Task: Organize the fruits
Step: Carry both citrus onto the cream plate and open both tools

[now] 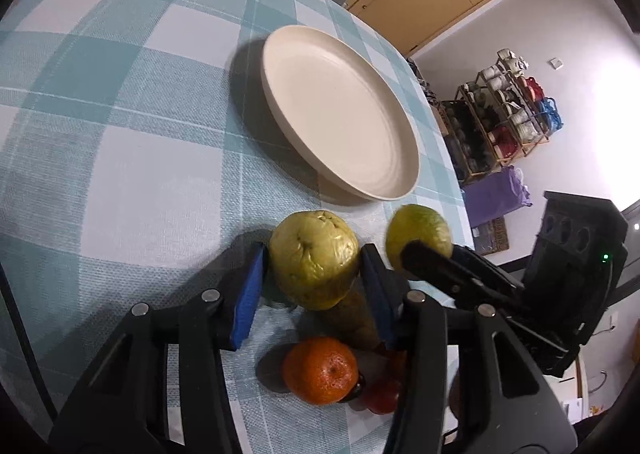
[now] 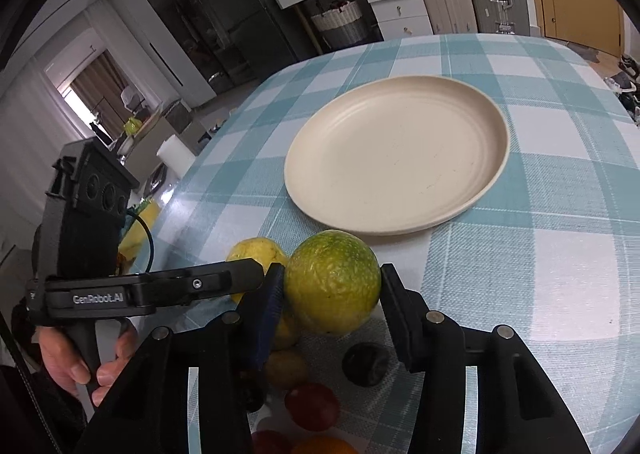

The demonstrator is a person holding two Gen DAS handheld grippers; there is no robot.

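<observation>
My left gripper [image 1: 314,254] is shut on a yellow-green wrinkled fruit [image 1: 314,260], its blue pads pressing both sides. Close to the right, my right gripper [image 2: 331,274] is shut on a rounder green-yellow fruit [image 2: 332,282]. That fruit [image 1: 416,230] and the right gripper [image 1: 432,254] also show in the left wrist view; the yellow fruit [image 2: 256,250] and left gripper [image 2: 256,270] show in the right wrist view. An empty cream plate [image 1: 340,114] [image 2: 396,158] lies just beyond both fruits.
Below the grippers lie an orange mandarin [image 1: 320,370], a red fruit [image 2: 312,406], a dark fruit [image 2: 366,364] and a small brownish fruit [image 2: 286,368]. A checked blue tablecloth [image 1: 120,134] covers the table. A person's hand [image 2: 76,362] holds the left gripper's handle.
</observation>
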